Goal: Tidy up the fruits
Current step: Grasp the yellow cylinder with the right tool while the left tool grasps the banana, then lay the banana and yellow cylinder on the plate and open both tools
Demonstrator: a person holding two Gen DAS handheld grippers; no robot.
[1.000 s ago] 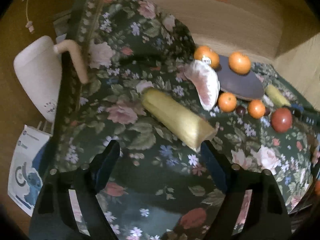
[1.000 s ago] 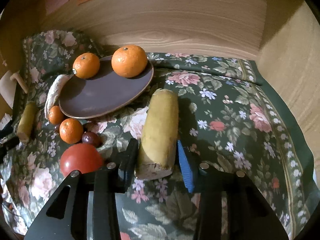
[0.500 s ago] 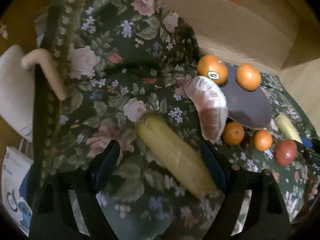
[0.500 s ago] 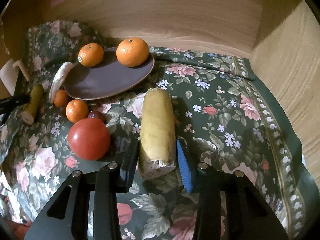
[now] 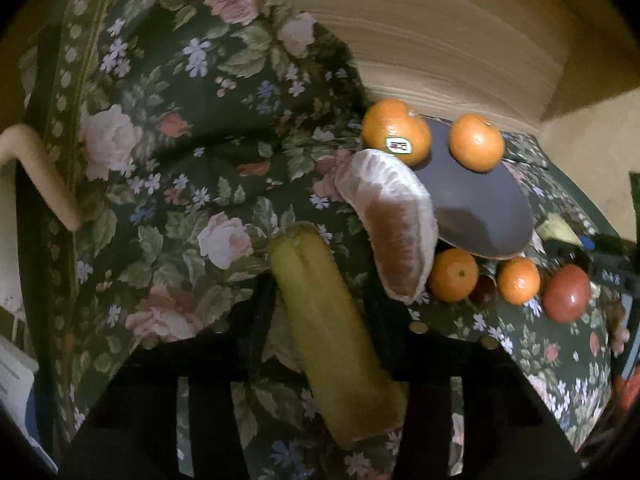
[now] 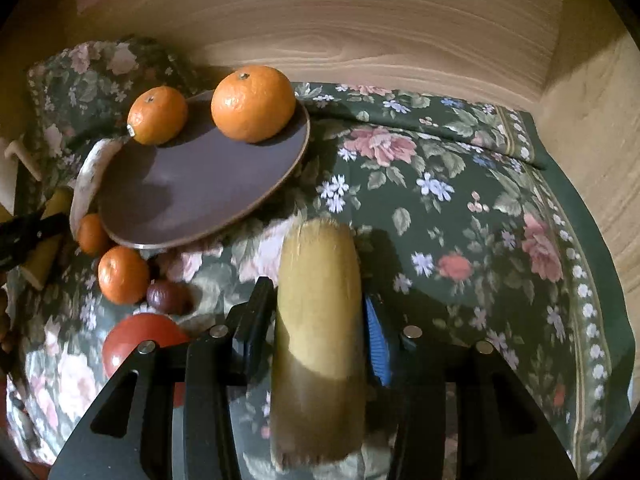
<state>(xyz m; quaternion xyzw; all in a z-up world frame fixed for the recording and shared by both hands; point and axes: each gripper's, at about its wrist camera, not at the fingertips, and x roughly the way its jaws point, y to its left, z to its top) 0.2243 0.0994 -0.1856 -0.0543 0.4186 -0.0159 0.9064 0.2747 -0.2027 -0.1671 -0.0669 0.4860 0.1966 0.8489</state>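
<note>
1. Floral green cloth (image 6: 460,216) covers the whole surface
2. Brown plate (image 6: 192,184) rests on it, carrying two oranges (image 6: 253,103)
3. Right gripper (image 6: 320,320) has its fingers clamped on a yellow banana piece (image 6: 320,320)
4. Left gripper (image 5: 328,312) straddles another banana piece (image 5: 328,320); whether it grips, I cannot tell
5. Peeled pomelo segment (image 5: 394,224) leans on the plate's rim
6. Red tomato (image 5: 566,292) and two small tangerines (image 5: 454,275) sit beside the plate

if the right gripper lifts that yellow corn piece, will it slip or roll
The yellow corn piece looks stiff and cylindrical, so it would probably roll if released on the cloth. The jaws flank its sides; its husk looks smooth, so some slipping seems possible.
</note>
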